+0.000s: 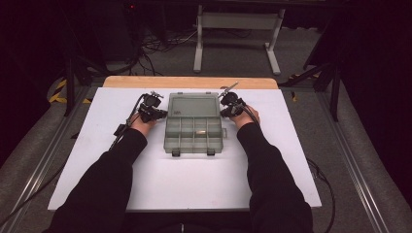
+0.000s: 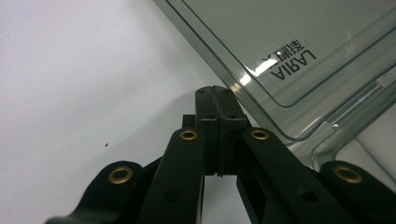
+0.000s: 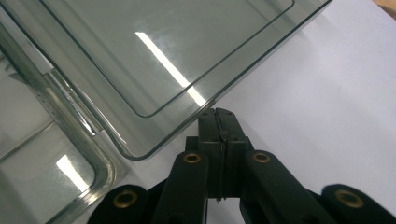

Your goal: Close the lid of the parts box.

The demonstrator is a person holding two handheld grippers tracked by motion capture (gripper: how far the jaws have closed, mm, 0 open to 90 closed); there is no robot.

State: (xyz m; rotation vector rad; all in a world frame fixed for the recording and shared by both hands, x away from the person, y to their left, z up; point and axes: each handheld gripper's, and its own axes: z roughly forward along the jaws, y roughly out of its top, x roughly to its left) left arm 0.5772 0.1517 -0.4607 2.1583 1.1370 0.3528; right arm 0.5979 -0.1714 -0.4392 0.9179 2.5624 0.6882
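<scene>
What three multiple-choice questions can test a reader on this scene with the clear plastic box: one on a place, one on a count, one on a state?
1. Where is the left gripper?
A. At the left edge of the open lid
B. Inside a compartment
C. On the floor

2. How many latches show on the front edge of the compartment box?
A. None
B. Two
C. Five

3. How do the jaws of the right gripper stand?
A. Wide open
B. Closed on a screw
C. Shut, with nothing between them

Answers:
1 A: the high view shows it beside the lid's left edge.
2 B: two dark latches sit on the front rim.
3 C: the right gripper view shows the jaws pressed together at the lid's rim.
</scene>
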